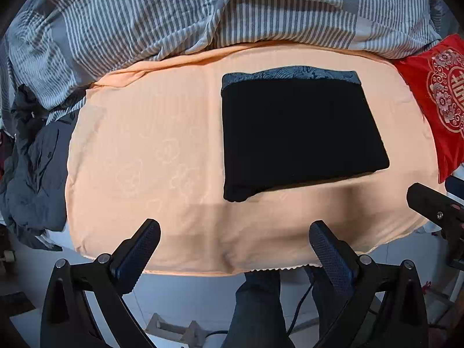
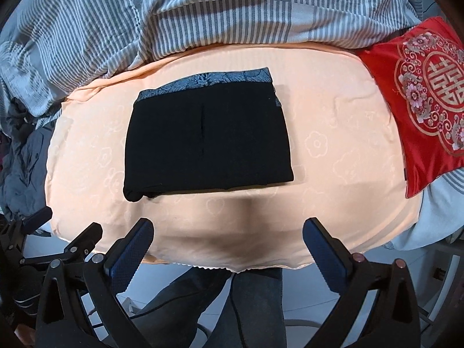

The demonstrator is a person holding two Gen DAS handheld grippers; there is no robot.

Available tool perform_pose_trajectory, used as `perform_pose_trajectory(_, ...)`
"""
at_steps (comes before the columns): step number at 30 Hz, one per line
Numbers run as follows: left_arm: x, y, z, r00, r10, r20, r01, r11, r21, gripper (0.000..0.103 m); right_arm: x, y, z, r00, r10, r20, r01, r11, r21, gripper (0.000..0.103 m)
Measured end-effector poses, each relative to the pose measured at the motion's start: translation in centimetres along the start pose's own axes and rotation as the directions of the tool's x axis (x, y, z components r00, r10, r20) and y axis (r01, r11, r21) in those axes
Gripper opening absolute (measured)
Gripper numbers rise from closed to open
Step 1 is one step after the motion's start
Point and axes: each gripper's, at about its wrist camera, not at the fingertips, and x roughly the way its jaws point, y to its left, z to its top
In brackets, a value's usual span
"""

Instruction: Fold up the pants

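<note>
Leftmost, a crumpled dark garment (image 1: 34, 174) hangs off the left edge of the bed, beside the peach sheet (image 1: 145, 145). Next, the left gripper (image 1: 233, 233) hovers over the sheet's near edge, fingers spread wide and holding nothing. Centrally, the black pants (image 2: 207, 142) lie folded into a flat rectangle on the sheet, patterned grey waistband (image 2: 208, 79) along the far side, well apart from both grippers. The right gripper (image 2: 227, 230) hangs at the near edge, likewise spread and empty. A striped duvet (image 2: 174, 14) is bunched along the far side. Rightmost, a red cushion (image 2: 423, 98) rests at the sheet's right edge.
</note>
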Motion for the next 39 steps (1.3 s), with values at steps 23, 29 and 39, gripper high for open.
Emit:
perform_pose_trajectory(23, -1.1, -0.9, 0.5, 0.999, -0.02, 0.031, 0.02, 1.0, -0.009, 0.103, -1.3, 0.2, 0.4, 0.999, -0.02, 0.025, 0.021, 1.0, -0.012, 0.103)
perform_pose_trajectory(29, -1.1, -0.9, 0.6, 0.999, -0.02, 0.032, 0.02, 1.0, -0.008, 0.103, -1.4, 0.1, 0.3, 0.999, -0.02, 0.025, 0.021, 1.0, -0.01, 0.103)
perform_pose_trajectory(39, -1.1, -1.0, 0.7, 0.999, -0.028, 0.027, 0.029, 0.999, -0.014, 0.103, -1.3, 0.1, 0.6, 0.999, -0.023, 0.022, 0.024, 0.999, -0.031, 0.103)
